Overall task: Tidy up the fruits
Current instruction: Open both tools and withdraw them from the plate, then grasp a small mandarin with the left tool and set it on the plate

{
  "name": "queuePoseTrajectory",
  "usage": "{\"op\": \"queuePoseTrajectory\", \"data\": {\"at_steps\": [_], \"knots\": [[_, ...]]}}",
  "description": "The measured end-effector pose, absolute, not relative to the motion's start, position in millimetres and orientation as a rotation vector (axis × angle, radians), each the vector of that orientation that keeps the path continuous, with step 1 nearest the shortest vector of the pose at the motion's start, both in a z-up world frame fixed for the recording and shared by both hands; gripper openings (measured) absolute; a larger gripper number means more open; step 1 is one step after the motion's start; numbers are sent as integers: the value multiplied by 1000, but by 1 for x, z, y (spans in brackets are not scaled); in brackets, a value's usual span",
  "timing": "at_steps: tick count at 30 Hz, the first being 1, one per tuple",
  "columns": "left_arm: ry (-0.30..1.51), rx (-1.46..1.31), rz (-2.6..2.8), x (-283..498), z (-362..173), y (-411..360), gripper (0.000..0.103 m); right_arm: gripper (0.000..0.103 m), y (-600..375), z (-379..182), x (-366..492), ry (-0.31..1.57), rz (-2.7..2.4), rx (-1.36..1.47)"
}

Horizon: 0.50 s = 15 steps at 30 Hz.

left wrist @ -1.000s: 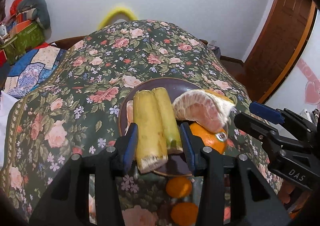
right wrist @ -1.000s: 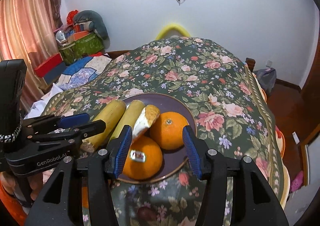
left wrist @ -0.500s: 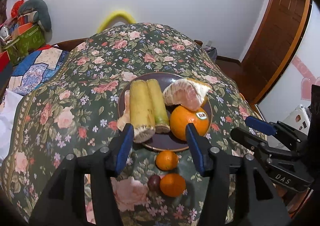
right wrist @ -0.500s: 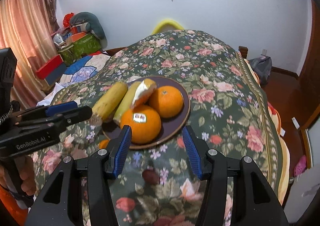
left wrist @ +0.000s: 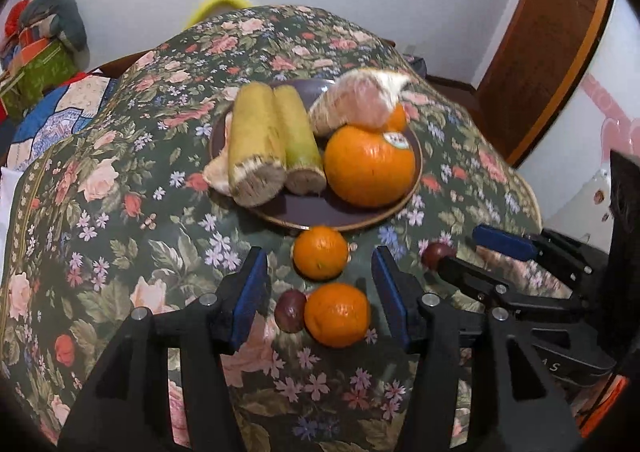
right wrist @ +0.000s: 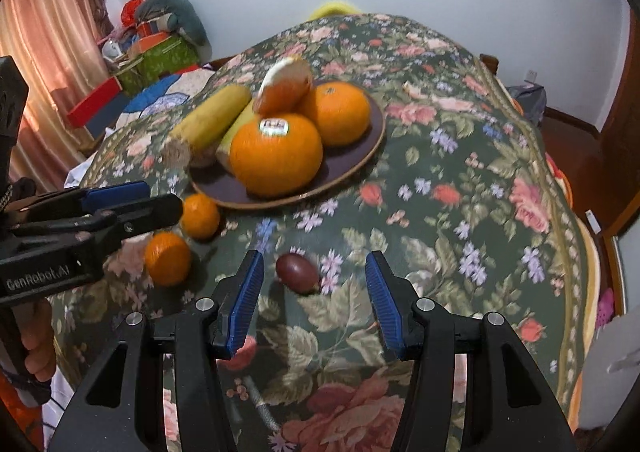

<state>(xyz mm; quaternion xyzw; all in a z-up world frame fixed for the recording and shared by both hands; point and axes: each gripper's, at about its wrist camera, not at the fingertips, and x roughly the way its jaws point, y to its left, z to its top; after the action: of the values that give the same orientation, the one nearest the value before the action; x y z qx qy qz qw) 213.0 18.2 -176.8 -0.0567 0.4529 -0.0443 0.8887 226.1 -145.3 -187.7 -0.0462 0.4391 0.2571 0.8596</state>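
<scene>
You're in a lived-in home room: beyond your claws a floral tablecloth (right wrist: 460,140) covers the table, with pink curtains (right wrist: 48,36) and piled gift boxes (right wrist: 160,56) far left, a wooden door (left wrist: 552,32) right.

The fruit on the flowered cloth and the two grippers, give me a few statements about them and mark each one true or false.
1. The stickered orange lies on the purple plate. True.
2. The left gripper is shut on a small orange. False: its jaws are open, holding nothing; two small oranges lie on the cloth in front of it.
3. The dark purple fruit lies on the tablecloth, off the plate. True.
4. The right gripper grips that purple fruit. False: its jaws are open, the fruit lying untouched ahead of them.
5. Both small oranges are on the plate. False: they lie beside it.
</scene>
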Motion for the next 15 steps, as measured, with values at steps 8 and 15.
{"op": "queuePoseTrajectory", "data": {"at_steps": [8,15], "knots": [[946,-104,-76,221,-189,17,54,35,-141,-194,225,940,556,-106],[952,-103,-87,226,-194,16,46,22,-136,-195,222,934,585,-118]]}}
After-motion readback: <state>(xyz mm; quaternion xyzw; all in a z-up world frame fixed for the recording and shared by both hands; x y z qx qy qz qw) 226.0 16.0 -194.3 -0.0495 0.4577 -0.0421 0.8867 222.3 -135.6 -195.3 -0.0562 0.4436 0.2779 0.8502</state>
